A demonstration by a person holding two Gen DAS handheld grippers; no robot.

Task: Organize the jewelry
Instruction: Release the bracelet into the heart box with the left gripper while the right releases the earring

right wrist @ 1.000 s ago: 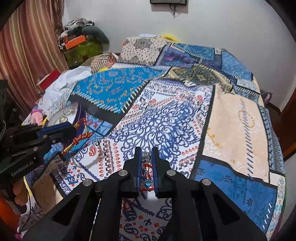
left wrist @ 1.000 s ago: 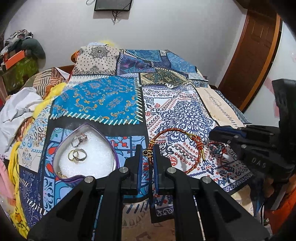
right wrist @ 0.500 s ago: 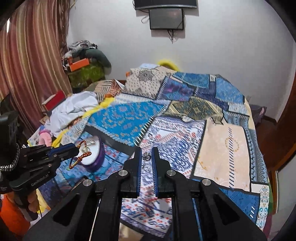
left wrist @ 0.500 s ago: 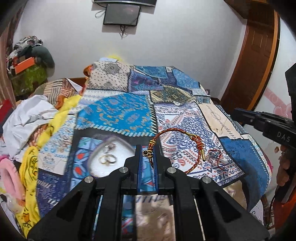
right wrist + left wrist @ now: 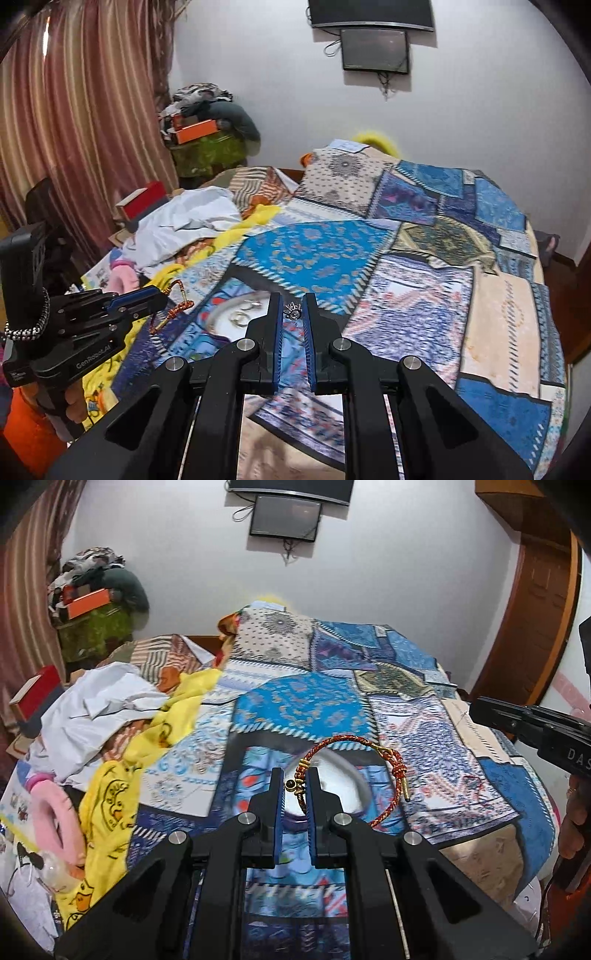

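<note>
My left tool [image 5: 295,784] pinches a red-and-gold braided cord bracelet [image 5: 369,760] between its blue-lined fingers, gripping it at the end with the small dark bead and gold rings; the rest of the loop arcs out to the right of the tips and hangs in the air above the bed. Directly beyond and below that tool I see the white heart-shaped tray with a purple rim [image 5: 343,786], blurred, lying on the blue patchwork bedspread [image 5: 303,709].

My right tool [image 5: 293,312] is pressed nearly together on a small silver ornament with a clear stone [image 5: 293,313], held right at the fingertips. Just left of those tips, lower down, the same tray [image 5: 221,325] shows with two gold rings [image 5: 238,316] lying on its white lining and a silvery piece [image 5: 255,305] just behind them. Further left in that view the left tool [image 5: 155,297] reaches in with the bracelet [image 5: 173,312] dangling off its tip, above the tray's left side.

Off to the left of both tools, a heap of white and yellow cloth [image 5: 122,716] lies on the bed
</note>
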